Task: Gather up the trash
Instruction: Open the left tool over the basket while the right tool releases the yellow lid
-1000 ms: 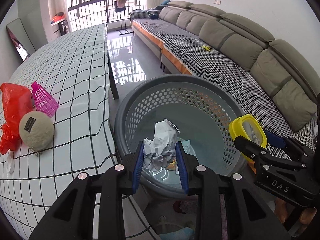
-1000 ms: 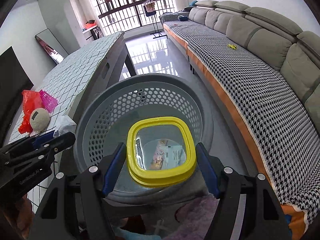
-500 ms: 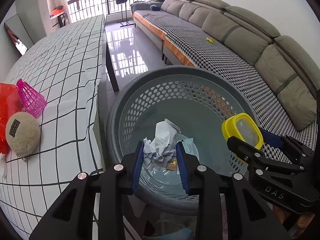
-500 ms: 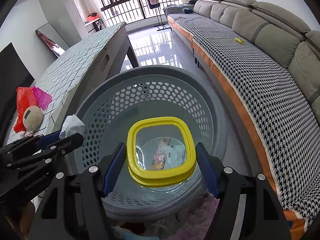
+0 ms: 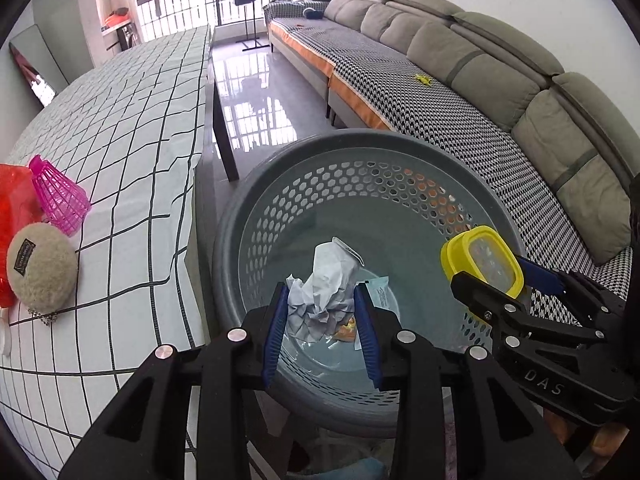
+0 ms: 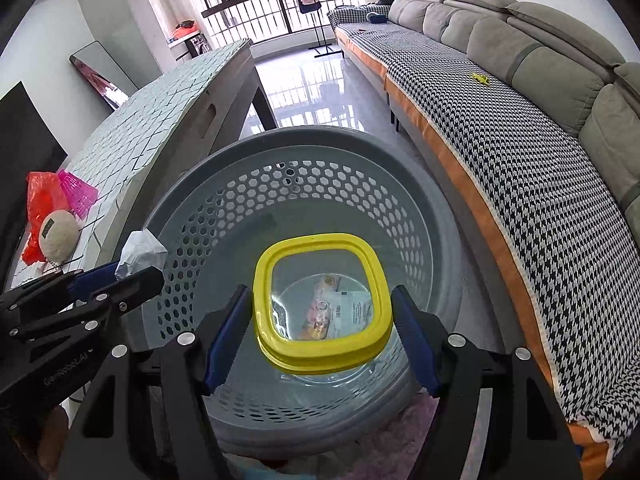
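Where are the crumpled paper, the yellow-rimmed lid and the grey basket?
crumpled paper (image 5: 326, 300), left wrist view, on its creased middle.
yellow-rimmed lid (image 6: 320, 354), right wrist view, on the near yellow rim.
grey basket (image 6: 304, 142), right wrist view, on the far rim.

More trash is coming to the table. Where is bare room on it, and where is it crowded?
The checked tablecloth is bare beyond the pink shuttlecock, toward the window. The near left corner is crowded: red bag and round beige pouch beside the shuttlecock.
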The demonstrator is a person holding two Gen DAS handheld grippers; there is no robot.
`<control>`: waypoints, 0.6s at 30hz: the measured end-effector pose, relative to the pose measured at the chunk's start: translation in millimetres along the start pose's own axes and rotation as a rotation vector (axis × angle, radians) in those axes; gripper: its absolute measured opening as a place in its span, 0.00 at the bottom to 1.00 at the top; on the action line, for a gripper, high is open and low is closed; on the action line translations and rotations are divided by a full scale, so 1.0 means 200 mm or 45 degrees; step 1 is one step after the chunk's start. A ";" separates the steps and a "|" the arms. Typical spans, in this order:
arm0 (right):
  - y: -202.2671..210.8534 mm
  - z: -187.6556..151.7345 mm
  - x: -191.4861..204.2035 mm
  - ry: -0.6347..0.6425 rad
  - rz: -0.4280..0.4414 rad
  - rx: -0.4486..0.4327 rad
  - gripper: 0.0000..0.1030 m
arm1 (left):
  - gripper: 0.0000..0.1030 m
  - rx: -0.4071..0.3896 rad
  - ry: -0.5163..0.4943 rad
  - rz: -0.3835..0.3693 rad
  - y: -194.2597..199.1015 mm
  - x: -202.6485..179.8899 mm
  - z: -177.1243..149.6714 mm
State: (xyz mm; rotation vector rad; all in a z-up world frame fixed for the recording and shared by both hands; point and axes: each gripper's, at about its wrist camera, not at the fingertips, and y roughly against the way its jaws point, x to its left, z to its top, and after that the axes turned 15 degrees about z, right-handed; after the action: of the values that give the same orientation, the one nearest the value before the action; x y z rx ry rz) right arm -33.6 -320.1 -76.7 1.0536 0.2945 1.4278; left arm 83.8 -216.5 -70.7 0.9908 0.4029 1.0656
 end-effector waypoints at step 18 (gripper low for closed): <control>0.05 0.00 -0.01 -0.020 0.011 -0.037 0.74 | 0.59 -0.020 0.031 0.012 0.05 0.04 -0.02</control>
State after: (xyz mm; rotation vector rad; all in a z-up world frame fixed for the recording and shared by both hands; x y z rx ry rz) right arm -40.5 -324.3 -70.6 1.0431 0.2570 1.4268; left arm 80.0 -207.7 -63.5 0.9671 0.4097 1.0889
